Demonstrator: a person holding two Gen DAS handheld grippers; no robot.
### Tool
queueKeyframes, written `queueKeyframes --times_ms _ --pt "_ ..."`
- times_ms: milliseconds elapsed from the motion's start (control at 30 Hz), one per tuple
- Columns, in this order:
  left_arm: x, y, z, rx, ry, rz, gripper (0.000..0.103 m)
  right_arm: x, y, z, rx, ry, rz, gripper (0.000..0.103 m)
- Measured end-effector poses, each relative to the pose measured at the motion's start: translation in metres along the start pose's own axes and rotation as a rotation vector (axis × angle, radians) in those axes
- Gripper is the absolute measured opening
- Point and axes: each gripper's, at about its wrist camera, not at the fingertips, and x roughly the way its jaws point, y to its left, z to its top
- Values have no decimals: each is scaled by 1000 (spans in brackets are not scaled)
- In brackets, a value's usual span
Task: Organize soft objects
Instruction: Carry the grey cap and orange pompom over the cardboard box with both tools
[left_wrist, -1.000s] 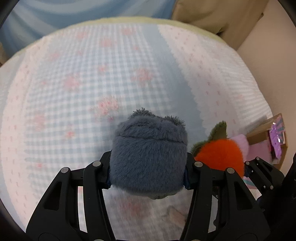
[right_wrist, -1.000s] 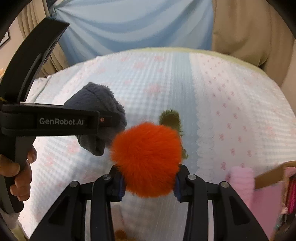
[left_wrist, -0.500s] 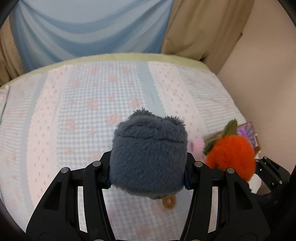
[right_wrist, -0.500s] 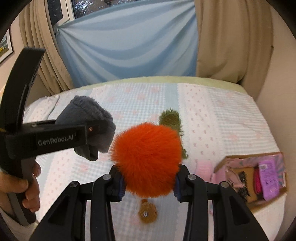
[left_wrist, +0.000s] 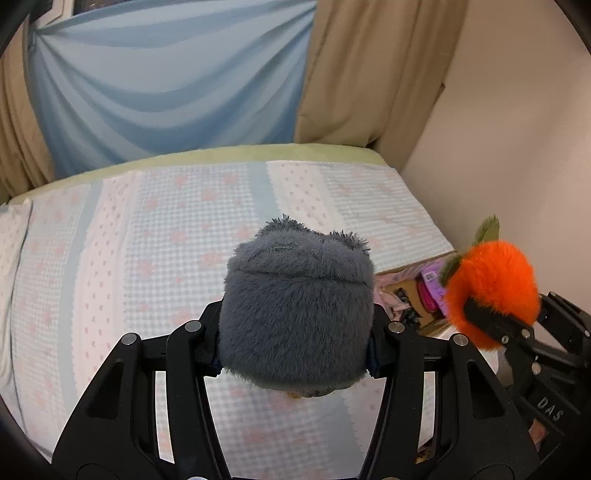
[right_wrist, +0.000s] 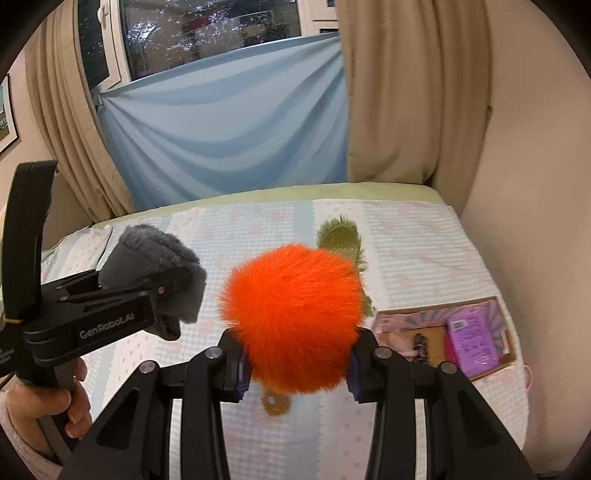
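Fluffy grey-blue plush toy (left_wrist: 295, 314), squat and rounded, clenched in left claw (left_wrist: 295, 350) above the gingham bed (left_wrist: 166, 240). Round orange fuzzy plush fruit (right_wrist: 291, 317), green leaf pointing away, gripped by right claw (right_wrist: 295, 363) near open cardboard box (right_wrist: 443, 339). Long axes unclear.

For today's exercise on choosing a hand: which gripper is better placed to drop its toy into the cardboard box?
Right: its gripper, holding the fluffy orange plush, is nearer the open cardboard box at the bed's right edge.

Both wrist views look forward, down over bed (left_wrist: 177, 229); share curtain (right_wrist: 229, 133), box (right_wrist: 439, 339).
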Motion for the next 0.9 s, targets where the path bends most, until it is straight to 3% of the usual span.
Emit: queueKeyframes --times_ms 233,433,700,900 --pt "-7 -65 -1 -25 -18 -10 50 -18 -69 2 11 5 -22 37" --pt "18 -137 4 14 15 -35 50 -21 -149 0 63 30 -67 37" --pt "103 -234 2 39 94 -103 50 8 -248 -7 80 121 -125 37" --pt "175 -282 -13 52 182 -106 50 74 -311 -11 108 234 -101 37"
